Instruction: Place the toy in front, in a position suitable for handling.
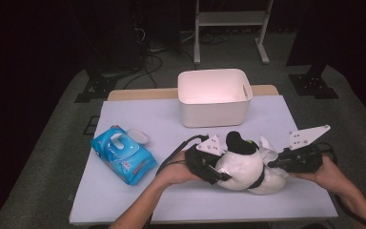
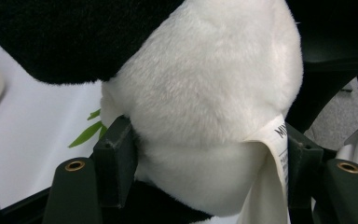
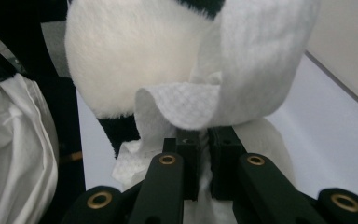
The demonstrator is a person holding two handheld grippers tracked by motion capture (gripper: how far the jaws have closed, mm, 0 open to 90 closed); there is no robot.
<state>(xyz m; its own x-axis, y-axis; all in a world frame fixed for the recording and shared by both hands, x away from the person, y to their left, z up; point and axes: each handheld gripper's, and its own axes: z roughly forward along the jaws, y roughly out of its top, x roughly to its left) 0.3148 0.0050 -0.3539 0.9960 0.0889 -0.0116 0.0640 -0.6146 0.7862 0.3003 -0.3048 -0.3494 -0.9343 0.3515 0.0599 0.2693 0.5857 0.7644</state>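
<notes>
Item: plush panda [image 1: 246, 164], black and white, lying on the table [image 1: 181, 205] near its front edge, between the two grippers.

Left gripper [image 1: 214, 167]: jaws spread wide and pressed into the toy's white body from both sides, grasping it. In the left gripper view the plush [image 2: 205, 93] bulges up between the fingers [image 2: 114, 158], with a sewn label [image 2: 272, 158] draped against the far one.

Right gripper [image 1: 286, 160]: jaws clenched on a white wet wipe [image 3: 223, 88]; a slim gap remains, packed with the fabric. Above the fingertips the wipe curls over and lies against the toy's fur [image 3: 130, 56].

Also present: white bin [image 1: 214, 98] beyond the toy, open and apparently empty; blue wipes pack [image 1: 122, 155], lid flipped open, well left of the left gripper.

Step in hand, as judged: wiping the panda clean. To do it well, hold the left grip firm so the toy cannot roll, keep the wipe's flat face on the fur, stroke away from the fingers, and avoid catching the label.
</notes>
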